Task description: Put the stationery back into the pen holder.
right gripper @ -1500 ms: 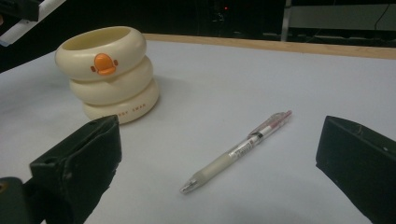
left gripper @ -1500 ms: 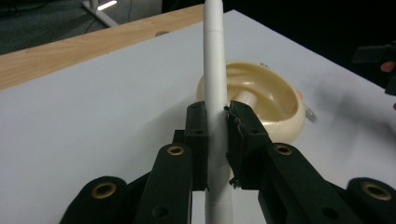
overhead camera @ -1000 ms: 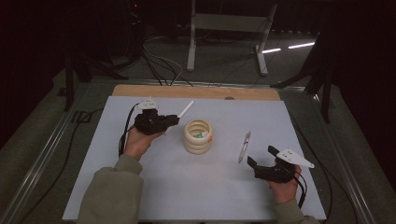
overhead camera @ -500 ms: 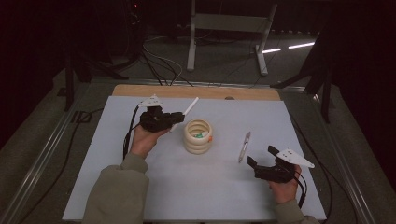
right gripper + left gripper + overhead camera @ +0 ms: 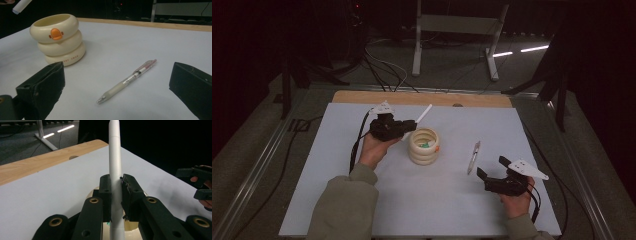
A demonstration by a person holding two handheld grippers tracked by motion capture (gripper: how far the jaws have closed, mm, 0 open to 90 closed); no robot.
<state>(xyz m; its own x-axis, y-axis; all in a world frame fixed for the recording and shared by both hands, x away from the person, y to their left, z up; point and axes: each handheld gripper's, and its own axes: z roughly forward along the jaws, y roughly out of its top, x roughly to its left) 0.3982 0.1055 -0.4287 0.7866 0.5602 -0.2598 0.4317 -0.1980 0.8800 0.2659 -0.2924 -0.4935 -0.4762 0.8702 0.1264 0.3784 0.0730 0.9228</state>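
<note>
My left gripper (image 5: 410, 128) is shut on a white pen (image 5: 425, 112), which sticks out past the jaws toward the far side. In the left gripper view the pads (image 5: 128, 187) pinch the white pen (image 5: 115, 157) mid-shaft, above the cream ringed duck holder (image 5: 92, 194). The holder (image 5: 423, 146) stands mid-table, right beside that gripper, with something green inside. A clear click pen (image 5: 473, 156) lies flat to its right. My right gripper (image 5: 491, 167) rests open just behind the click pen (image 5: 127, 81), with the holder (image 5: 60, 40) farther off to the left.
A white sheet (image 5: 447, 210) covers the table, and a bare wooden strip (image 5: 472, 99) runs along the far edge. Beyond it are a dark floor with cables (image 5: 382, 70) and a metal stand (image 5: 452, 30). The other hand's gripper (image 5: 197, 182) shows at the right of the left gripper view.
My left hand has moved a little to the right with the white pen, closer to the holder. The right hand and the click pen have stayed put.
</note>
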